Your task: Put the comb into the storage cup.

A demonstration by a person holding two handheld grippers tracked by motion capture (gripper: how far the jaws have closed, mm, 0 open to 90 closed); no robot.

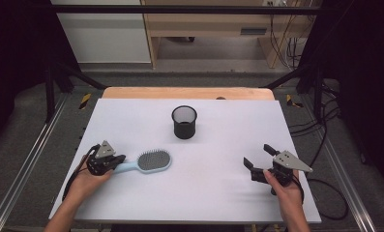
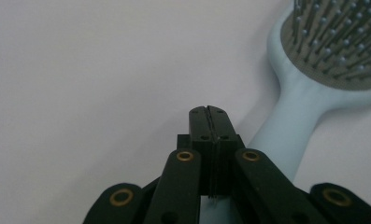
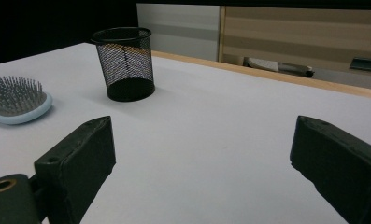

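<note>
- On the table's [image 1: 131,203] left side, the hairbrush [image 1: 148,163] lies bristles up.
- Left tool [image 1: 118,159]: jaws pressed together, empty, just beside the handle.
- Right tool [image 1: 257,162]: wide open, empty.

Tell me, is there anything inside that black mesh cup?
The mesh cup looks empty: the high view shows only dark mesh inside, and light shows through its wall in the right gripper view. Its very bottom stays too dark to tell.

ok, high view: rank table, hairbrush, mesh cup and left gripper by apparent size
1. White table, largest by far.
2. Light blue hairbrush, clearly longer than the rest.
3. Black mesh cup and left gripper: look alike, and the gripper is partly hidden by the hand, so unranked.
</note>
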